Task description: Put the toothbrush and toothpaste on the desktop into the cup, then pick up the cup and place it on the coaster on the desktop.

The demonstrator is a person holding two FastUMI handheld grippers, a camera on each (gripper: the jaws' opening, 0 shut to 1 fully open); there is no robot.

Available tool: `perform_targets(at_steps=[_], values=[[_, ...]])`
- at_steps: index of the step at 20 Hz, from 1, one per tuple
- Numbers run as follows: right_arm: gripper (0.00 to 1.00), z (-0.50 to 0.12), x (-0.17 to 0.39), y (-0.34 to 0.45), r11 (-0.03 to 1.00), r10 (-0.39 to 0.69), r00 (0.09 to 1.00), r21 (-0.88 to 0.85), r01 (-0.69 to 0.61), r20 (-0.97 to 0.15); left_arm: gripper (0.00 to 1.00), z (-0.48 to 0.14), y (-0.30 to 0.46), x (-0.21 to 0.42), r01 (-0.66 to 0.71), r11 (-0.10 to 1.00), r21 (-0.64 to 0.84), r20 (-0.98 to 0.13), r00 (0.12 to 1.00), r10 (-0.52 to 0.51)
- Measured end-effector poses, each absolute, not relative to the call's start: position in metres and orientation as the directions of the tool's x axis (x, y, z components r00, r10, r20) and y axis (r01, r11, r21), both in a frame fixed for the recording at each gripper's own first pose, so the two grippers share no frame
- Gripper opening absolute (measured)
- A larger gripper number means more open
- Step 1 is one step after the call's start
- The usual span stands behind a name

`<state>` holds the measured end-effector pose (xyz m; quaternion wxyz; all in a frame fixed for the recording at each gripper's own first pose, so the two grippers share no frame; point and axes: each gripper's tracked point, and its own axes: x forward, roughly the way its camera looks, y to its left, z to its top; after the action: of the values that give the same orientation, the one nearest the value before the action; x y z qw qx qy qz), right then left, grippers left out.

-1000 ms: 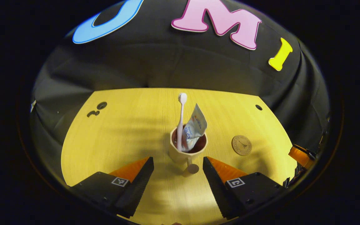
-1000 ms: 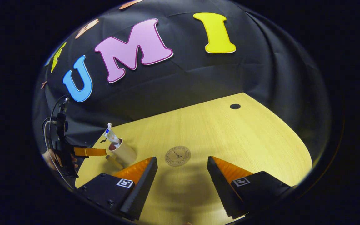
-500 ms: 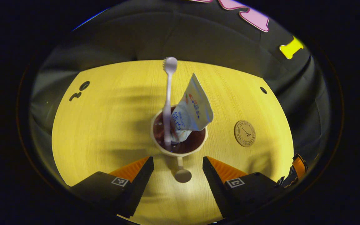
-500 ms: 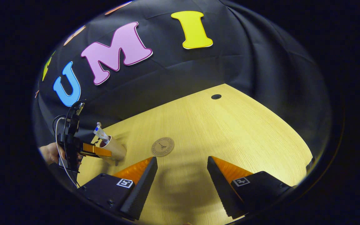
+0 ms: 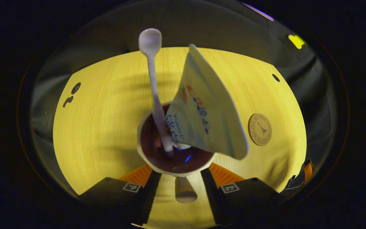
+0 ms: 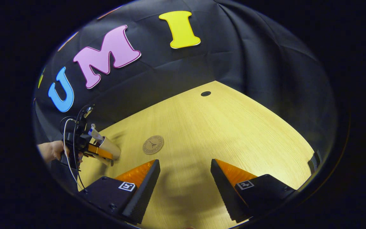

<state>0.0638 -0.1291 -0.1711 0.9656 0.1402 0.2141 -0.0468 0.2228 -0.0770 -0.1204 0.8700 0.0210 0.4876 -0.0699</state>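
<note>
Right gripper with two wedge-shaped fingers with ridged inner faces, each on a block bearing a small square black-and-white marker, left gripper likewise marked, seen from afar with looping cables, a bare hand

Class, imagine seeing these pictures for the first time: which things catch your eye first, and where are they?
In the left gripper view, a cup stands between the left gripper fingers, holding a toothbrush and toothpaste. A round coaster lies on the desktop to its right.
</note>
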Motion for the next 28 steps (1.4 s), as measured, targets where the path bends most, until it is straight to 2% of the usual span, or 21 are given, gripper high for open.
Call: perform_targets(at_steps=[3, 5, 6, 7, 9, 10, 12, 13, 18, 19, 20, 28], values=[[0.98, -0.174, 0.063, -0.131, 0.955, -0.03, 0.9, 0.252, 0.155, -0.436, 0.49, -0.124, -0.081, 0.22, 0.133, 0.989, -0.06, -0.857, 0.502, -0.12], [0.98, -0.176, 0.062, -0.132, 0.956, -0.025, 0.895, 0.251, 0.152, -0.445, 0.39, -0.123, -0.08, 0.221, 0.149, 0.987, -0.055, -0.856, 0.503, -0.123], [0.98, -0.176, 0.062, -0.132, 0.956, -0.025, 0.894, 0.249, 0.152, -0.447, 0.37, -0.123, -0.078, 0.22, 0.163, 0.985, -0.048, -0.856, 0.501, -0.124], [0.98, -0.176, 0.062, -0.132, 0.957, -0.024, 0.893, 0.248, 0.15, -0.449, 0.31, -0.122, -0.077, 0.22, 0.174, 0.984, -0.041, -0.855, 0.503, -0.125], [0.98, -0.177, 0.061, -0.131, 0.958, -0.018, 0.889, 0.247, 0.147, -0.458, 0.29, -0.123, -0.078, 0.22, 0.185, 0.982, -0.033, -0.847, 0.517, -0.125], [0.98, -0.177, 0.062, -0.13, 0.958, -0.019, 0.886, 0.244, 0.148, -0.464, 0.24, -0.123, -0.078, 0.22, 0.185, 0.982, -0.03, -0.843, 0.523, -0.125], [0.99, -0.174, 0.063, -0.131, 0.96, -0.022, 0.886, 0.238, 0.148, -0.463, 0.33, -0.122, -0.078, 0.22, 0.19, 0.982, -0.02, -0.837, 0.533, -0.12], [0.98, -0.173, 0.063, -0.132, 0.961, -0.022, 0.886, 0.235, 0.146, -0.462, 0.28, -0.12, -0.079, 0.22, 0.194, 0.981, -0.015, -0.833, 0.54, -0.12], [0.98, -0.17, 0.063, -0.142, 0.969, -0.044, 0.888, 0.196, 0.149, -0.458, 0.28, -0.103, -0.105, 0.216, 0.268, 0.963, -0.002, -0.818, 0.554, -0.156], [0.98, -0.171, 0.062, -0.146, 0.97, -0.05, 0.887, 0.188, 0.152, -0.46, 0.23, -0.099, -0.113, 0.215, 0.292, 0.956, 0.002, -0.815, 0.555, -0.168], [0.98, -0.171, 0.06, -0.149, 0.97, -0.056, 0.886, 0.185, 0.157, -0.46, 0.28, -0.096, -0.121, 0.215, 0.31, 0.951, 0.002, -0.811, 0.556, -0.179], [0.98, -0.174, 0.043, -0.176, 0.956, -0.102, 0.878, 0.199, 0.217, -0.468, 0.28, -0.092, -0.204, 0.211, 0.458, 0.889, -0.003, -0.819, 0.509, -0.265]])
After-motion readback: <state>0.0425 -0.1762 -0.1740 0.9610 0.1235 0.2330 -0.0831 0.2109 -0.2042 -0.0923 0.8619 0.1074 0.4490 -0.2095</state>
